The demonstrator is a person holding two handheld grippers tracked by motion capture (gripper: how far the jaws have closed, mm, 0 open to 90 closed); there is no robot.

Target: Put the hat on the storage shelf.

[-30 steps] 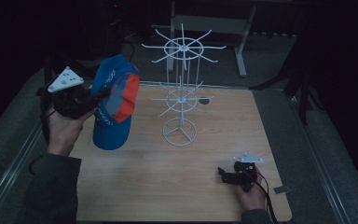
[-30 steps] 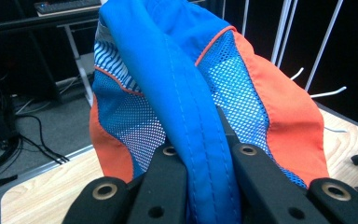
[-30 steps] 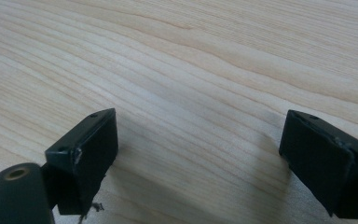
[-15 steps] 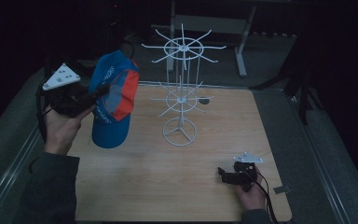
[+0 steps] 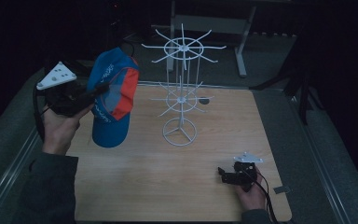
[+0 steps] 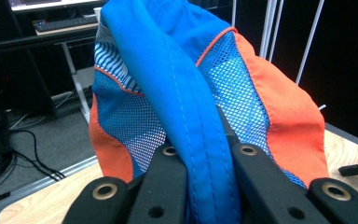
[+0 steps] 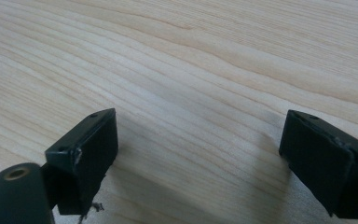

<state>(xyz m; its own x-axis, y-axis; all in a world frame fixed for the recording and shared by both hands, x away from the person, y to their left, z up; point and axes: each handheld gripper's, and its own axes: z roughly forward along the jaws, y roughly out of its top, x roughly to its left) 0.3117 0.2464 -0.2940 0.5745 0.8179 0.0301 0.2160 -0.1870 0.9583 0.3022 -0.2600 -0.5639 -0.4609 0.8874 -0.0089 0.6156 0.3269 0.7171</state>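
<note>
A blue and orange cap (image 5: pixel 111 100) hangs in the air over the table's left side, its brim pointing down. My left gripper (image 5: pixel 99 89) is shut on it; in the left gripper view a fold of the cap's blue cloth (image 6: pixel 200 154) is pinched between the two black jaws. A white wire rack (image 5: pixel 181 88) with two tiers of radiating hooks stands at mid table, just right of the cap. My right gripper (image 5: pixel 223 174) rests low on the wooden table (image 5: pixel 135 186) at the front right, open, with bare wood (image 7: pixel 200 140) between its jaws.
A small dark round thing (image 5: pixel 205 99) lies on the table behind the rack's lower tier. A small grey piece (image 5: pixel 281 190) sits at the table's right front edge. A metal frame leg (image 5: pixel 240 46) stands beyond the far edge. Grey floor borders the table on both sides.
My left gripper has lifted the cap slightly and carried it a little toward the rack. The right gripper has stayed in place.
</note>
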